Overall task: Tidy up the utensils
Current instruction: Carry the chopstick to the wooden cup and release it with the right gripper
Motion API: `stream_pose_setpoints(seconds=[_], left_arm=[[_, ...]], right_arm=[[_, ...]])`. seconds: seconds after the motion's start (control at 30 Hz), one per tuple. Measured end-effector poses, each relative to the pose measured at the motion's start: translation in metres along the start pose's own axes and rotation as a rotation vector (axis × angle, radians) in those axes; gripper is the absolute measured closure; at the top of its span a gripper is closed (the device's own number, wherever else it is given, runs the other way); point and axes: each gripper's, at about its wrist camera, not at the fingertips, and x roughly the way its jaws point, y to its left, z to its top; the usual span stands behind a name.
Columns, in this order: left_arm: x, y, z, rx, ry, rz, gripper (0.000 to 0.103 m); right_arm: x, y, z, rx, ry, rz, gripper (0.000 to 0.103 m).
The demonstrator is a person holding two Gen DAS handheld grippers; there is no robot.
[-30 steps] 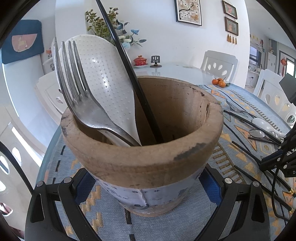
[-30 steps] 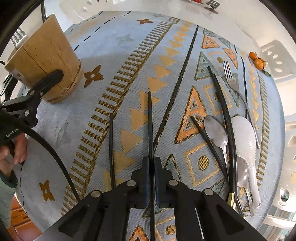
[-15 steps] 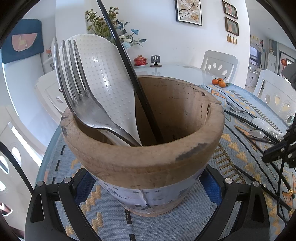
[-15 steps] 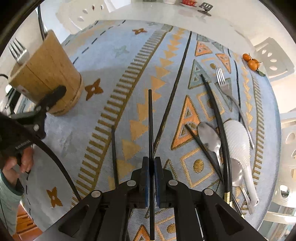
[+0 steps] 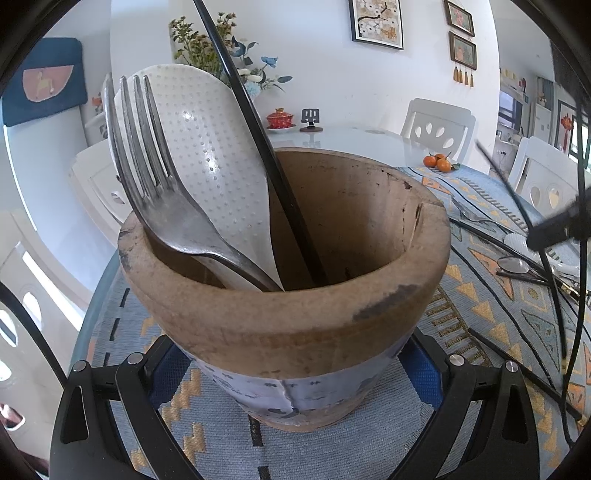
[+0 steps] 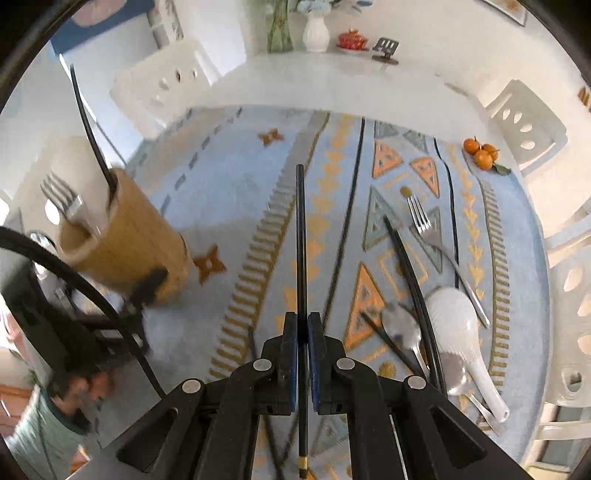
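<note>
Our right gripper (image 6: 302, 354) points steeply down, above the cloth (image 6: 229, 192), clenched on a black chopstick (image 6: 301, 236). Our left gripper (image 5: 291, 376) hugs the wooden pot (image 5: 295, 325). Inside stand a fork (image 5: 162, 199), a white spoon (image 5: 218, 166) and another chopstick (image 5: 258, 129).

White walls (image 5: 325, 85) carry framed pictures (image 5: 376, 22). White chairs with cut-out backs (image 5: 437, 127) surround the glass-topped table (image 5: 351, 136). A blue patterned cloth (image 6: 236, 192) covers the table's near part. Daylight is bright.
</note>
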Motion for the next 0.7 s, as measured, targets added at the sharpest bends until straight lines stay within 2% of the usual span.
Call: stream_pose_setpoints(seconds=[0.33,0.7], left_arm=[[0.000,-0.001,0.000,0.000,0.000,0.000,0.003],[0.002,0.003,0.003,-0.014,0.009,-0.020,0.003]], right_arm=[[-0.032,0.029,0.029,-0.027,-0.184,-0.007,0.098],[-0.083,0.052,0.064,-0.061,-0.356,0.039,0.098]])
